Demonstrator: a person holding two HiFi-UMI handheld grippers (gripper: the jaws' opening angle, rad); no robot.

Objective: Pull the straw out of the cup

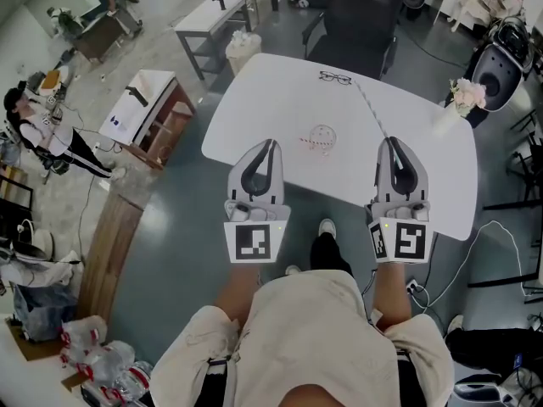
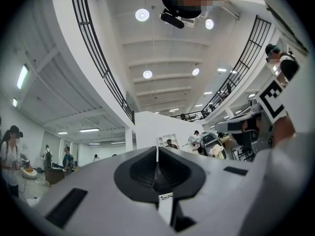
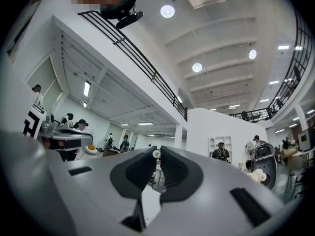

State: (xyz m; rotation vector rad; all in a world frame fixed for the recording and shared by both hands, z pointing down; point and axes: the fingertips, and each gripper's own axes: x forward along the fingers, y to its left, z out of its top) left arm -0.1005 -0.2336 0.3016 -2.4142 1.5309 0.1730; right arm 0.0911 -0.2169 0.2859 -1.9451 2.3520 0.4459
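Straw (image 3: pixel 156 153) out of the cup (image 1: pixel 322 136), nipped at the very tips of the right gripper (image 1: pixel 392 145). In the right gripper view, pale round end showing between the two pads, jaws set narrow on it.

Nearest of all, from the head view: cream shirt (image 1: pixel 314 329) and two forearms reaching forward, one gripper in each hand, tips just over the near edge of the white table (image 1: pixel 280 100).

Left gripper (image 1: pixel 269 147) level with the right and well apart from it. Jaws pressed together, only a hairline slit between them, nothing held.

Just past the right gripper's tips, the straw again, seen from above as a thin dotted line. Slanting away to the upper left, toward a pair of black-rimmed glasses (image 1: pixel 336 78) near the table's far edge.

Cup clear-walled, on the tabletop between the two grippers and a little beyond their tips. Apart from both grippers, with the straw off to its right and not touching it. Across the cup, a short red-and-white striped streak, too small to say whether print or something lying in it.

Farther right, at the table's far corner, a small bunch of pale pink flowers (image 1: pixel 466 94).

Beyond the far edge, a black office chair (image 1: pixel 356 19). Farther still, a white side table (image 1: pixel 212 15) on the grey floor.
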